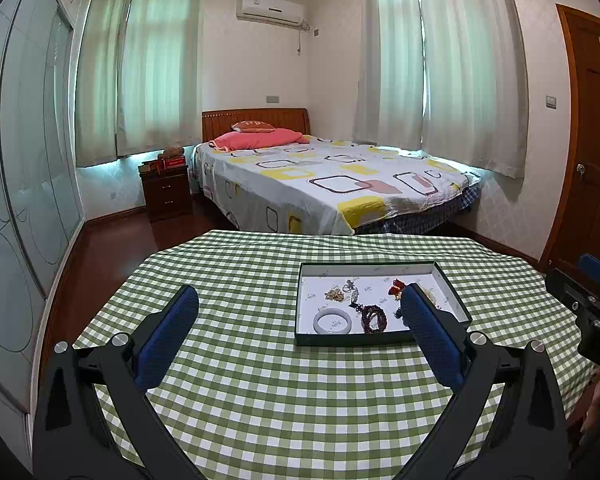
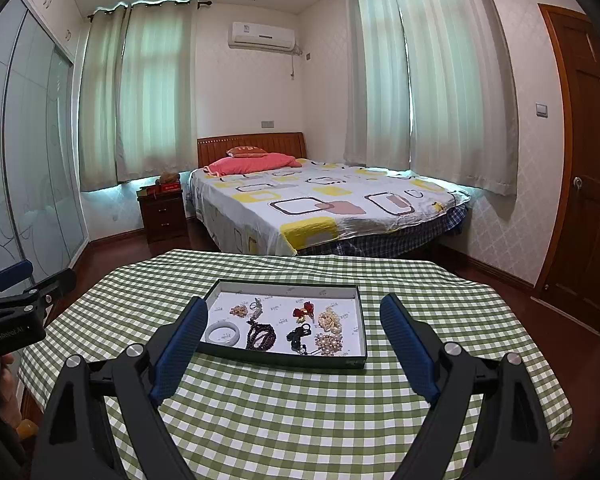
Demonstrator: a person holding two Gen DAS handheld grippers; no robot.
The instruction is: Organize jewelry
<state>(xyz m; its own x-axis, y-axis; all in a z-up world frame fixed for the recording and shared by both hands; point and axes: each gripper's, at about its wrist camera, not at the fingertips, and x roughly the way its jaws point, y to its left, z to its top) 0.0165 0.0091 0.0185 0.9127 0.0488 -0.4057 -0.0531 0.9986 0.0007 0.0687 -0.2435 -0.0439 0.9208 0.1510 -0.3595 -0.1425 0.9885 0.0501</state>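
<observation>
Both hand-held grippers, left [image 1: 300, 312] and right [image 2: 294, 320], hang spread and empty over the checked surface [image 2: 260, 420] while all the jewelry lies in the tray [image 2: 284, 358] at twelve o'clock, so we judge sorting essentially finished.

A: Where does the tray [image 2: 284, 356] lie on the table [image 2: 300, 420]?
B: Ahead of the right gripper [image 2: 294, 322], between its fingers; ahead-right of the left gripper [image 1: 300, 312]. A bed [image 2: 320, 208] stands beyond the table.
</observation>
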